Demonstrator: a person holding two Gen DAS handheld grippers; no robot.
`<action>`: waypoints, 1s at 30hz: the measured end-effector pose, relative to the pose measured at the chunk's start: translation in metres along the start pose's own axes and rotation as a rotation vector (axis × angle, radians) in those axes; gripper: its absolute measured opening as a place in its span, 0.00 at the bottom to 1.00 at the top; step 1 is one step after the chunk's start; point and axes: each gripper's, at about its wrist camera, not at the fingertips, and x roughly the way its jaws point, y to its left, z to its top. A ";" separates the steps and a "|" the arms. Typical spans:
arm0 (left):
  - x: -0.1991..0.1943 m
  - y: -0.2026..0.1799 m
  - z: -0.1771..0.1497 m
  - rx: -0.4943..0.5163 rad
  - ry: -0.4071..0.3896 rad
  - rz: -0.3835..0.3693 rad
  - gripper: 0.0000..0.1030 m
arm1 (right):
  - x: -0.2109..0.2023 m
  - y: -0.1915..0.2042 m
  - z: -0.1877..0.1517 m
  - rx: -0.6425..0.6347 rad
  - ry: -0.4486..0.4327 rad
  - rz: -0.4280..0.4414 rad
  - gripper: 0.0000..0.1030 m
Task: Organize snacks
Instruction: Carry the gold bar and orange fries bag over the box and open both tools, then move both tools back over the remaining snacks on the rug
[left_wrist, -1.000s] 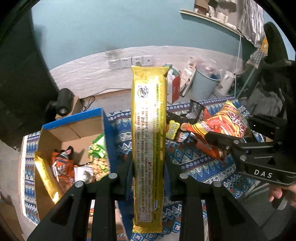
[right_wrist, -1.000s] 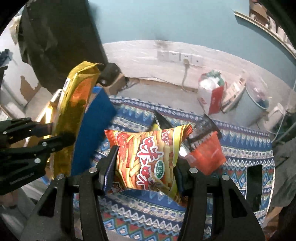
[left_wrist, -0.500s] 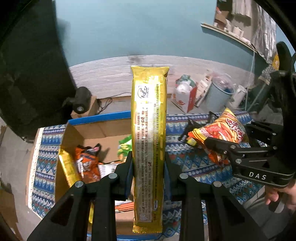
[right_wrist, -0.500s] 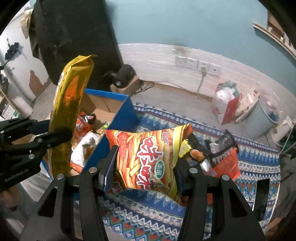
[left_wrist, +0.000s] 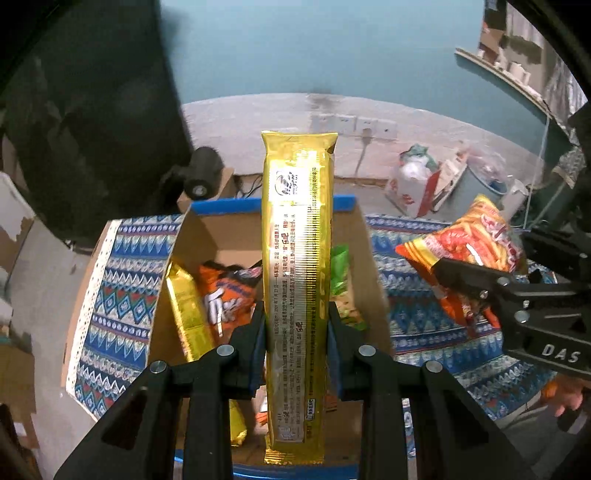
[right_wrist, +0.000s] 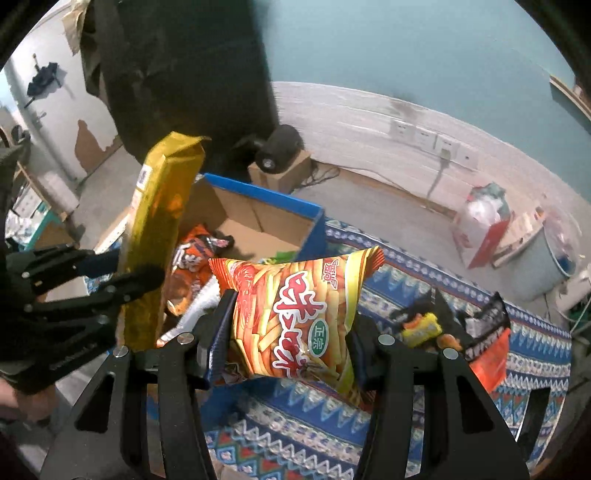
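My left gripper (left_wrist: 295, 332) is shut on a long gold snack pack (left_wrist: 297, 280) that stands upright over the open cardboard box (left_wrist: 207, 236) with blue outer walls. The same gold snack pack (right_wrist: 162, 229) shows at the left of the right wrist view. My right gripper (right_wrist: 288, 332) is shut on an orange fries bag (right_wrist: 299, 317), held in the air just right of the box (right_wrist: 258, 218). That fries bag (left_wrist: 469, 243) also appears right of the box in the left wrist view. Inside the box lie a gold pack (left_wrist: 184, 310), an orange bag (left_wrist: 225, 295) and a green bag (left_wrist: 340, 273).
A blue patterned cloth (right_wrist: 417, 291) covers the table. More snacks (right_wrist: 484, 343) lie on it at the right. A black camera (left_wrist: 201, 177) sits on a small carton behind the box. A grey bin (right_wrist: 539, 258) and a red and white bag (right_wrist: 480, 221) stand on the floor.
Both grippers have carried their snacks leftward: the gold pack now hangs over the box's inside instead of its right wall, and the fries bag has come up beside the box.
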 end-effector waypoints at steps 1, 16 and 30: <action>0.003 0.004 -0.001 -0.005 0.007 0.003 0.28 | 0.003 0.003 0.002 -0.004 0.003 0.003 0.51; 0.050 0.043 -0.018 -0.091 0.134 0.059 0.28 | 0.058 0.039 0.027 -0.047 0.063 0.038 0.51; 0.040 0.065 -0.015 -0.168 0.116 0.127 0.64 | 0.083 0.045 0.031 -0.045 0.108 0.082 0.52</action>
